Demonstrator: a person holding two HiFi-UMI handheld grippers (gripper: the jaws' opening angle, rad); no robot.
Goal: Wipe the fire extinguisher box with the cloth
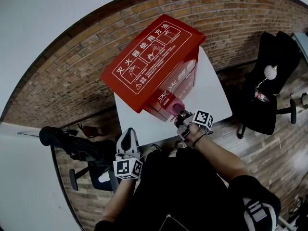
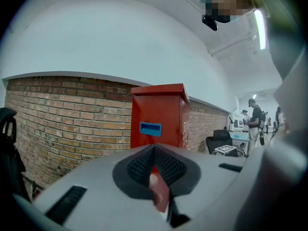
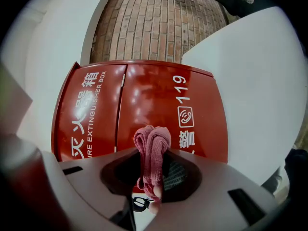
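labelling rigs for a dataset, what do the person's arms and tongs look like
The left tongs and right tongs have pale grey shells with dark slots and black ribbed pads. Each carries a white cube printed with black square markers. The person wears a black top with short sleeves; a thin dark cord seems to loop the right wrist.

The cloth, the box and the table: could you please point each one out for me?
cloth (image 3: 152, 146), right gripper view, on its bunched fold.
box (image 1: 147, 57), head view, on its sloping lid.
table (image 1: 211, 93), head view, on its bare top right of the box.
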